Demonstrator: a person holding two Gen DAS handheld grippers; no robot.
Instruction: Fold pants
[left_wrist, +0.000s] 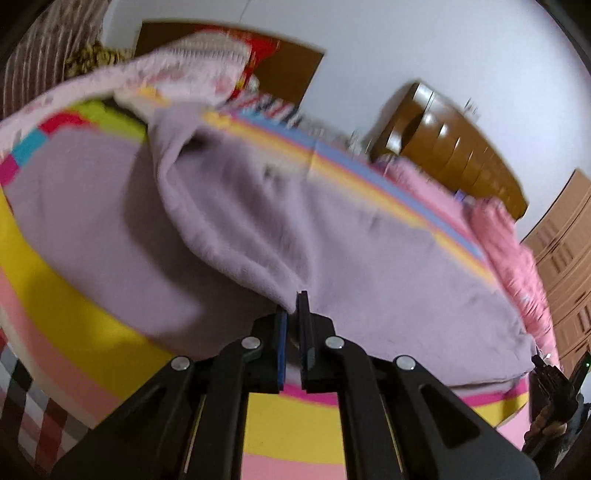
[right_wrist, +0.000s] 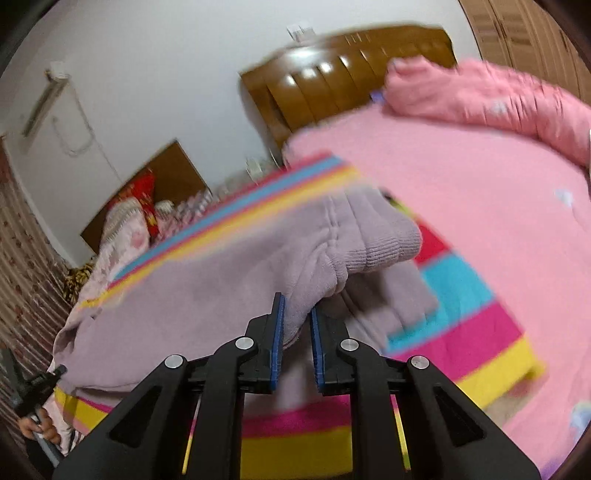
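Lilac fleece pants (left_wrist: 280, 221) lie across a striped bedspread (left_wrist: 55, 280). My left gripper (left_wrist: 293, 308) is shut on a corner of the pants and lifts it off the bed. In the right wrist view my right gripper (right_wrist: 297, 314) is shut on the pants (right_wrist: 207, 288) just below the ribbed cuff (right_wrist: 388, 240), which hangs raised above the bed. The other gripper shows at the far edge in each view, at the right in the left wrist view (left_wrist: 550, 373) and at the left in the right wrist view (right_wrist: 40, 380). Both views are motion blurred.
A pink quilt (right_wrist: 461, 177) covers the bed's right side with a rolled pink blanket (right_wrist: 498, 99). A wooden headboard (right_wrist: 332, 77) stands behind. A floral pillow pile (left_wrist: 166, 77) lies far left. A wardrobe (left_wrist: 565, 258) is at right.
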